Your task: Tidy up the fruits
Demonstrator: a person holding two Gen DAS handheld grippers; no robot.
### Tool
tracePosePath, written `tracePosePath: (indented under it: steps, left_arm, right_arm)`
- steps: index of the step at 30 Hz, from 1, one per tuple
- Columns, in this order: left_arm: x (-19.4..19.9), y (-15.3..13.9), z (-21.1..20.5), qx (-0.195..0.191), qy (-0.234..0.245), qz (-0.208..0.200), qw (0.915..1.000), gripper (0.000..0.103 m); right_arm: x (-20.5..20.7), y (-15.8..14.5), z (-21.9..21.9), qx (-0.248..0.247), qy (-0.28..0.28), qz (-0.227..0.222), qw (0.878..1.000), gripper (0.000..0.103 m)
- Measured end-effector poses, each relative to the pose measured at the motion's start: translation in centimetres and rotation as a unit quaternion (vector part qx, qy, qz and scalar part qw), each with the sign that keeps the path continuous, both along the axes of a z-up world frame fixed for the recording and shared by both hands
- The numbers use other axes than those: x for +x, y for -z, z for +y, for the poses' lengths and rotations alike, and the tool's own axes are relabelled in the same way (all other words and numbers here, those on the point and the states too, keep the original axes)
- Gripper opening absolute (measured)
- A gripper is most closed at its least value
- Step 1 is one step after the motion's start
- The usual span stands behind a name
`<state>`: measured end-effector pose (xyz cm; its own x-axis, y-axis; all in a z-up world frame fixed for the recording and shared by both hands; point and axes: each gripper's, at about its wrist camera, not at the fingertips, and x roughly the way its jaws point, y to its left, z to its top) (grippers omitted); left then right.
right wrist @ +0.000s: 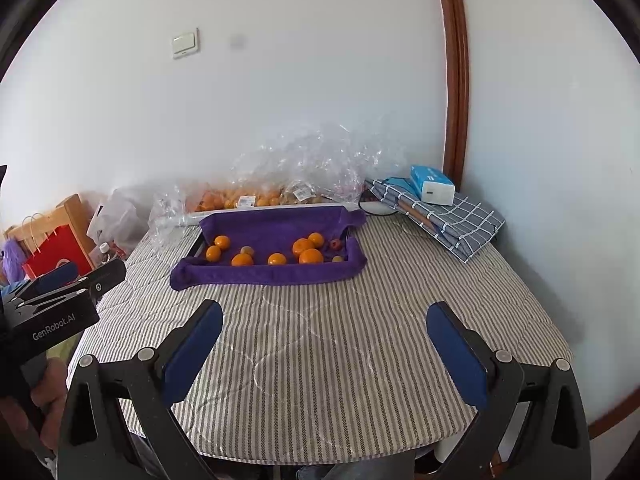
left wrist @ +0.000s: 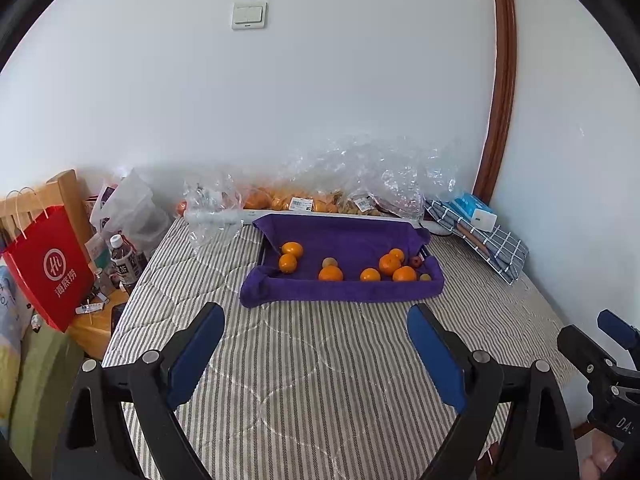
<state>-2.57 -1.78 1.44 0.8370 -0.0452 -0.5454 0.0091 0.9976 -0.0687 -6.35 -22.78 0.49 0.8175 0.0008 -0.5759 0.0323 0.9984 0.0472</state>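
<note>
1. Both claws hang low over the near end of a striped quilted desk (left wrist: 304, 360), side by side, each pointing toward the far wall.

2. The left claw (left wrist: 316, 344) stands wide open, its blue pads well apart, with nothing between them. The right claw (right wrist: 324, 344) is spread just as wide and is equally empty.

3. The fruit lies straight ahead of both claws, well apart from them, in a tray lined with a purple towel (left wrist: 340, 292). The tray's long axis runs crosswise to the claws' line of reach.

4. Inside it, a pair of oranges (left wrist: 290, 256) sits toward the left end, touching or nearly so. A cluster of oranges (left wrist: 396, 266) sits toward the right end, with a small red fruit (left wrist: 416, 261) just beside it. A small greenish-brown fruit (left wrist: 329, 262) sits near the middle, just behind another orange (left wrist: 331, 274).

5. Beyond the tray, against the wall, lie clear plastic bags of more fruit (left wrist: 296, 200).

6. Judging by position, the left claw lines up better with the left pair and the right claw with the right cluster; neither is clearly closer, and either must travel forward across bare quilt first.

7. To the right of the tray lies a folded checked cloth (right wrist: 460, 220) with a blue box (right wrist: 432, 184) on top.
</note>
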Motion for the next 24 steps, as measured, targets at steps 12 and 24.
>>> tracePosePath:
  steps: [12, 24]
  left_arm:
    - [-0.06, -0.13, 0.34, -0.002, 0.000, 0.001, 1.0000, 0.093]
    - [0.04, 0.09, 0.18, -0.003, 0.001, 0.000, 1.0000, 0.093]
  right_arm:
    - [-0.06, 0.09, -0.15, 0.002, 0.001, 0.002, 1.000, 0.101]
    - [-0.07, 0.21, 0.06, 0.003, 0.001, 0.000, 1.000, 0.101]
